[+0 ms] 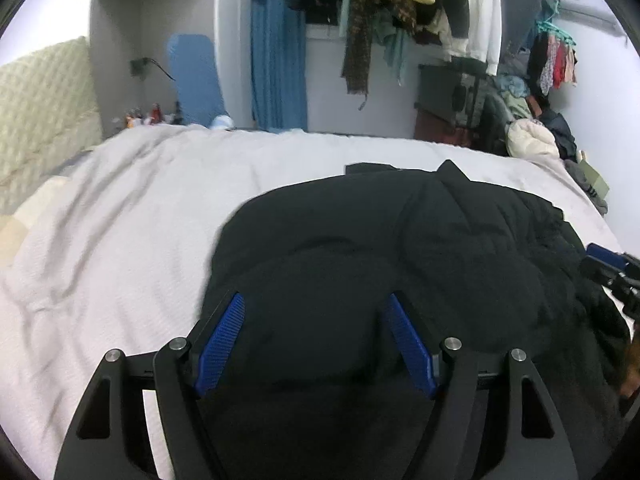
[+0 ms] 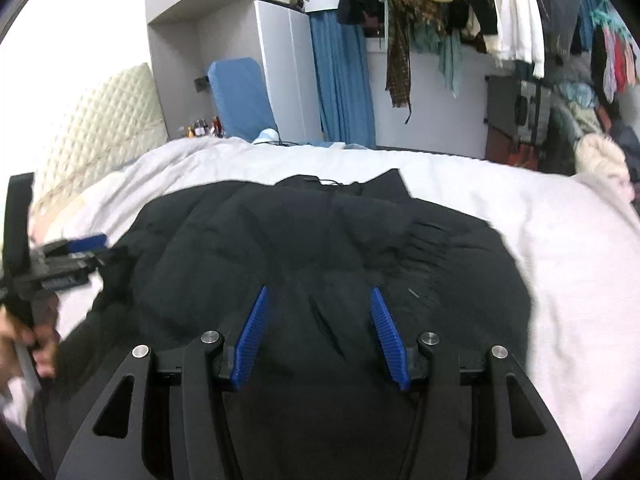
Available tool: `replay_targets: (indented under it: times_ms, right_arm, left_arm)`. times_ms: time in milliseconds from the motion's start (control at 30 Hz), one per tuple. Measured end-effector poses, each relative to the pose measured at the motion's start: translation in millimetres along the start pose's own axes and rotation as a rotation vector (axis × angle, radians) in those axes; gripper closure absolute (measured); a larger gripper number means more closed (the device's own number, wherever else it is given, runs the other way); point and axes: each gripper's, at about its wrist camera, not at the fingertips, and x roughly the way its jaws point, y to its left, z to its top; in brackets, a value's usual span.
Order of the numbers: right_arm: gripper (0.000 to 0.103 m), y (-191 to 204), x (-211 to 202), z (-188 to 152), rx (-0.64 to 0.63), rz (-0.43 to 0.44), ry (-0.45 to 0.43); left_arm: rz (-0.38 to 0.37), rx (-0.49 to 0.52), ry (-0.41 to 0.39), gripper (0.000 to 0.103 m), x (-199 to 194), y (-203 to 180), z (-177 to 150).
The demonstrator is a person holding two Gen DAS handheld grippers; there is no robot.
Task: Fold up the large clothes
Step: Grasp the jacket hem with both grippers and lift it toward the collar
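A black puffy jacket (image 1: 400, 240) (image 2: 320, 240) lies spread on the white bed cover (image 1: 140, 200) (image 2: 560, 260), its collar towards the far side. My left gripper (image 1: 316, 298) is low over the jacket's near left part, jaws wide apart, with dark fabric bulging between the blue pads. My right gripper (image 2: 319, 289) is over the near right part, its jaws narrower, with creased fabric between them. I see no pad pressing on the cloth. Each gripper shows in the other's view: the left (image 2: 94, 248) held by a hand (image 2: 24, 340), the right (image 1: 596, 260) at the edge.
A rail of hanging clothes (image 1: 400, 0) runs above the far side of the bed. A blue curtain (image 1: 278, 60) and a blue padded board (image 1: 194, 76) stand behind. A quilted headboard (image 1: 40, 92) is at the left. A heap of clothes (image 1: 532, 140) is at the right.
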Motion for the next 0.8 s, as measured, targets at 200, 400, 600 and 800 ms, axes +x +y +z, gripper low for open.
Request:
replay_targets:
  times_ms: [200,400,600,800]
  right_arm:
    - [0.040,-29,-40,-39,0.018,-0.088,0.011]
    - [0.024,-65,-24,-70,0.056,-0.159,0.095]
    - [0.017,-71,5,-78,0.025,-0.217,0.133]
    - [0.017,-52,11,-75,-0.095,-0.393,0.069]
  left_arm:
    - [0.066,-0.042,0.054,0.029,-21,29,-35]
    - [0.133,-0.073,0.187,0.029,10,47,-52]
    - [0.199,-0.043,0.202,0.029,44,41,-54]
    - [0.191,-0.145,0.142,0.029,53,49,-47]
